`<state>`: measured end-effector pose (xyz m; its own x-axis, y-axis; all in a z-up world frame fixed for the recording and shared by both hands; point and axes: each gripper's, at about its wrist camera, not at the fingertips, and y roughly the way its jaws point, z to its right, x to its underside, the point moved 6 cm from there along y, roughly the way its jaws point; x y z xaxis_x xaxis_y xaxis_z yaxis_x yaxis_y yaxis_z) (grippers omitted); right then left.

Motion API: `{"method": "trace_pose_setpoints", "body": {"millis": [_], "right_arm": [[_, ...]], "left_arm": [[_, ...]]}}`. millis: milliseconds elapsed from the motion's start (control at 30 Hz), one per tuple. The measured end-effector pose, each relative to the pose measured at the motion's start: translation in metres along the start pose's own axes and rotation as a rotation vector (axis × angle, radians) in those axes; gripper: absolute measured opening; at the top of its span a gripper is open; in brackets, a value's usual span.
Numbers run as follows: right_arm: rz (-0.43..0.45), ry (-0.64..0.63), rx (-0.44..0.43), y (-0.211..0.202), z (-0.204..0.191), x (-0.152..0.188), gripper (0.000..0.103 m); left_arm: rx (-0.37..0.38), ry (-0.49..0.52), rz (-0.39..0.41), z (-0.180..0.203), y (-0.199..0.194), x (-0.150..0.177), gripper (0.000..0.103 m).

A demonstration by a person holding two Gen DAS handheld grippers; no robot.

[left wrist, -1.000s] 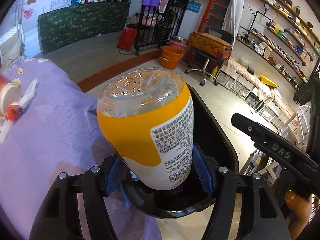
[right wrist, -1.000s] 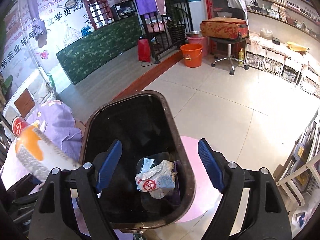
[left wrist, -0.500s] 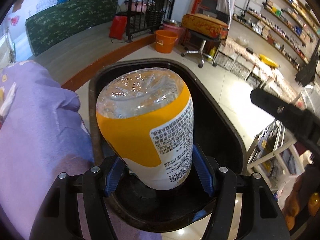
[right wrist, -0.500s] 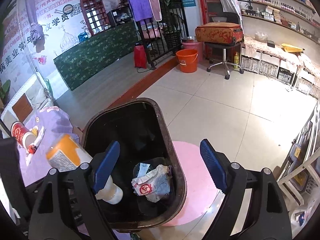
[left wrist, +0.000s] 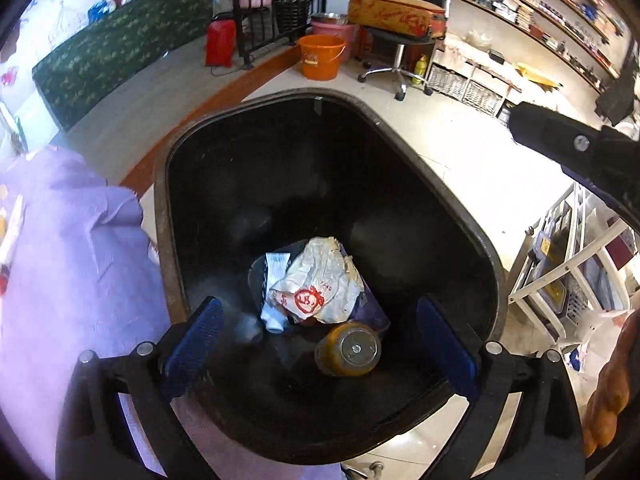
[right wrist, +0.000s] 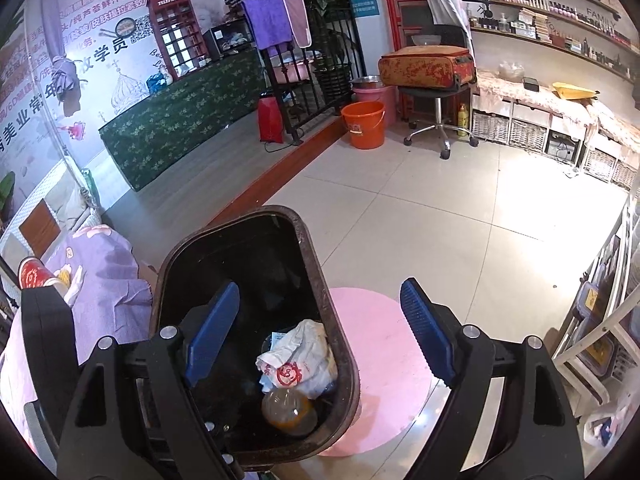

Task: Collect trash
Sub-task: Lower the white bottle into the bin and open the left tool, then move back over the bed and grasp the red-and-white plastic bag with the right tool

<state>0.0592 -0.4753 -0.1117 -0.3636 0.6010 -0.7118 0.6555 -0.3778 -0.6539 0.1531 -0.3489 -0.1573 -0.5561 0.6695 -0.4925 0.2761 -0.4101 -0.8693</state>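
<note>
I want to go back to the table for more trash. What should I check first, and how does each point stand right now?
1. Orange-labelled plastic bottle inside the black plastic trash bin: ok.
2. Left hand-held gripper jaws opening, nothing between them: ok.
3. Right hand-held gripper open and empty: ok.
4. Bin still has room above the crumpled white wrapper: ok.
5. Trash left on the purple cloth: red paper cup there, not ok.

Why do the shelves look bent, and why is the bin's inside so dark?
Both views are fisheye, so straight lines bow near the edges. Left wrist view: the black bin swallows light, yet the wrapper and bottle still show. Right wrist view: glare brightens the floor tiles.
</note>
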Motion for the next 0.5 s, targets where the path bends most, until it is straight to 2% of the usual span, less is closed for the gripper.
{"method": "trace_pose_setpoints", "body": {"millis": [267, 500], "right_arm": [[-0.003, 0.016, -0.004, 0.001, 0.001, -0.001, 0.083], [-0.004, 0.014, -0.012, 0.0, -0.004, -0.002, 0.085]], "left_arm": [[-0.003, -0.028, 0.02, 0.003, -0.004, -0.005, 0.096], [0.009, -0.055, 0.083, -0.005, -0.027, -0.001, 0.096]]}}
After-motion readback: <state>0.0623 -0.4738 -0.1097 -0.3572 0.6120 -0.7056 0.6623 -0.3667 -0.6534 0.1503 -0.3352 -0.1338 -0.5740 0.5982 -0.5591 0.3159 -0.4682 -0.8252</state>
